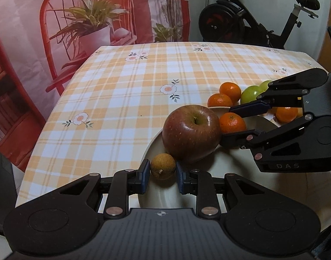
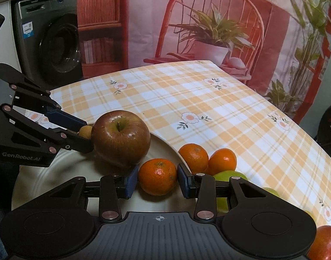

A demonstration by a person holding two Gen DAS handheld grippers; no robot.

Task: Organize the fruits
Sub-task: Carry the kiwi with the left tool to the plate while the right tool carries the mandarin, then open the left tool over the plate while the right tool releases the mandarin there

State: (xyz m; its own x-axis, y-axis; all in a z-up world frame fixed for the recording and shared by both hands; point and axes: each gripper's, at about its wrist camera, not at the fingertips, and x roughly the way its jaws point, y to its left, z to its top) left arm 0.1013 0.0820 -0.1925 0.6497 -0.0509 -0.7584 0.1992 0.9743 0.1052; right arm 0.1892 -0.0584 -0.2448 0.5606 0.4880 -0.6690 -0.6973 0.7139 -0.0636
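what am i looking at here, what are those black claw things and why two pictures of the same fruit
The black claws are two-finger grippers that a person holds, one per hand; each carries a camera looking along its fingers, hence two views. The left gripper is shut on a small brown round fruit; the right gripper holds a mandarin. Both are over a pale plate bearing a big red apple. Two more mandarins and a green apple lie beside it on the checked tablecloth.

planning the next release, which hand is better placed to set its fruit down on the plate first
Left, probably. The left gripper holds the small brown fruit low over bare plate. The right gripper holds a mandarin crowded by the apple and the plate's rim.
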